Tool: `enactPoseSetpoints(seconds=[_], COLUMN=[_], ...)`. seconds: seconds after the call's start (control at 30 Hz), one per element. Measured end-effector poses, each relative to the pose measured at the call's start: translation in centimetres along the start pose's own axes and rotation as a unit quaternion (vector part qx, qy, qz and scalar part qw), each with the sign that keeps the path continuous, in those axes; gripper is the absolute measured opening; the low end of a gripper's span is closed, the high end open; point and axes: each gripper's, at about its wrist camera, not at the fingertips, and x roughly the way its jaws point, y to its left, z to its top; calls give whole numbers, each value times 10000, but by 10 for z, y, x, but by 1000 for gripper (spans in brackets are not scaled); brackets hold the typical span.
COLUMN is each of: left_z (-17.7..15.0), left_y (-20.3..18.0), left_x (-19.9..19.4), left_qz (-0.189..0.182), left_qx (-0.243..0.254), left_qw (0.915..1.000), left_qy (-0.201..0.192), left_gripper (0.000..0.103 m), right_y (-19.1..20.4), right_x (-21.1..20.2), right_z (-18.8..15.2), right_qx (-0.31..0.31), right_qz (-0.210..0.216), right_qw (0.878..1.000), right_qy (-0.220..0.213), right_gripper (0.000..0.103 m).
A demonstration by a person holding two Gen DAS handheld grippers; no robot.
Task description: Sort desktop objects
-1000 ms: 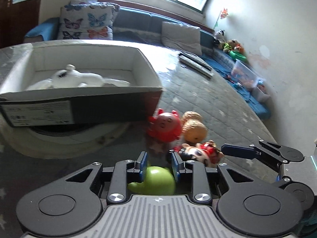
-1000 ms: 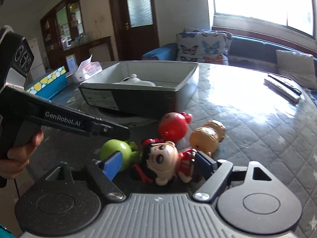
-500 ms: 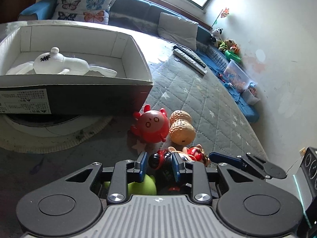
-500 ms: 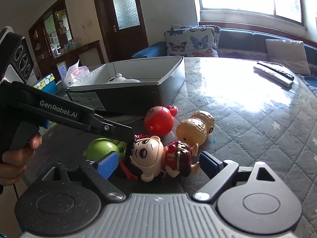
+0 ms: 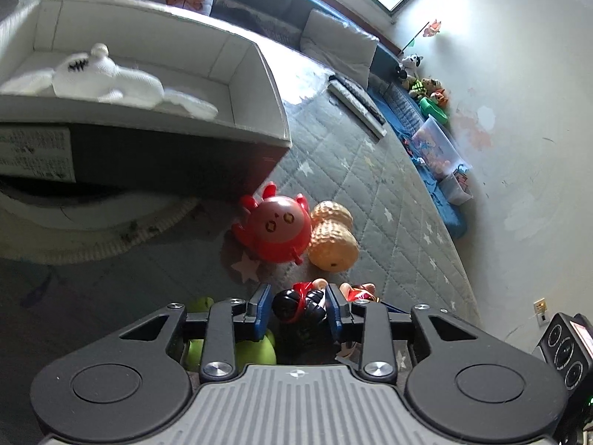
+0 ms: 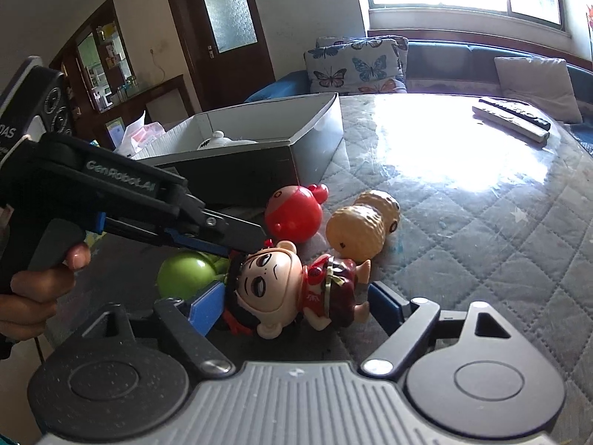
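A doll (image 6: 285,289) with black hair and a red dress lies on its back on the quilted table. My left gripper (image 5: 296,306) has its pads on either side of the doll's black-haired head (image 5: 300,306); it also shows in the right wrist view (image 6: 237,239), tips at the head. My right gripper (image 6: 296,306) is open wide around the doll, pads apart from it. A green toy (image 6: 181,274) lies left of the doll. A red round toy (image 5: 278,228) and a peanut toy (image 5: 333,241) lie beyond. An open box (image 5: 259,74) holds a white plush (image 5: 103,78).
The box rests on a round white mat (image 5: 92,230). Two remote controls (image 6: 511,116) lie at the far side of the table (image 6: 481,222). A sofa with butterfly cushions (image 6: 355,66) stands behind. A tissue pack (image 6: 144,133) sits beyond the box.
My left gripper has risen off the green toy and moved right, over the doll's head, jaws now around it. My right gripper stayed open around the doll.
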Motion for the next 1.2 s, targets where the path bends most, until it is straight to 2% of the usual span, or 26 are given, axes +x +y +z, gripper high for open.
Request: enactPoseSetpoints(seconds=[0.3,0.77,1.0,1.2], left_z=[-3,-5,19,60], left_y=[0,-5,-7,10], left_x=[4,-7,-40,-61], left_qz=[-60,-188,-276,-220], left_qx=[-140,-69,-58,-230], left_qw=[9998,9994,9957,9885], left_qy=[-102,-288,-877,-1478], left_gripper=[36,37,37,37], right_y=[3,9,21,34], right_x=[2,-2,-8,10], right_z=[-2,4,40,91], right_qx=[83,39,-355,-870], right_qz=[-95,-126,-42,137], right_qw=[9999,9999,9988,9940], right_qy=[21,6,-344,-644], right_gripper=[88,86,86,84])
